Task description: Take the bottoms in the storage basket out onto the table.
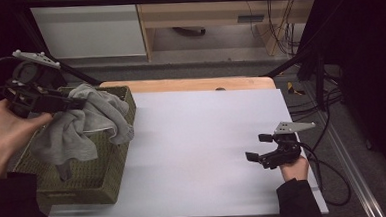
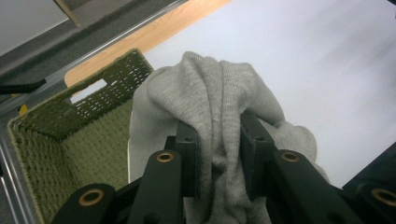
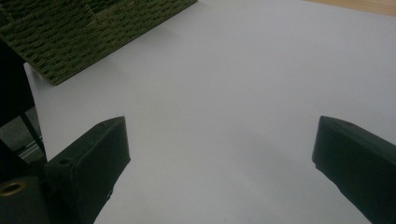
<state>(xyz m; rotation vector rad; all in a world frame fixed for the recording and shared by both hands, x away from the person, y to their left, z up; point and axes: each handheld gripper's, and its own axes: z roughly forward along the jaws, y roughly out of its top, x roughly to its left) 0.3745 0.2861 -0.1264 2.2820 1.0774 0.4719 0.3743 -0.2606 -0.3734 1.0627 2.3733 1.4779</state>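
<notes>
here, your left gripper (image 1: 78, 102) is up above the near-left part of the table, and its jaws are clamped on a fold of the grey knitted cloth (image 1: 82, 127). in the left gripper view the two black jaws stand either side of a bunched ridge of that cloth (image 2: 219, 107), pressing it between them, with the rest of the fabric spilling out ahead and below. in the high view the cloth hangs from the jaws in loose folds, draped down over the green woven basket (image 1: 112, 180); part of it lies across the basket's far right rim and part drops into or against the inside, and you cannot tell how much of it rests on the bottom. the basket sits on the left edge of the white table top (image 1: 202, 138), its cut-out handle slot visible in the left gripper view on the far wall (image 2: 88, 91). your right gripper (image 1: 262, 147) is low over the right side of the table, well apart from the basket and the cloth, with its jaws spread wide and nothing between them. the right gripper view shows those jaws far apart over bare white surface (image 3: 224, 93), with a corner of the basket (image 3: 88, 32) at the top left.
</notes>
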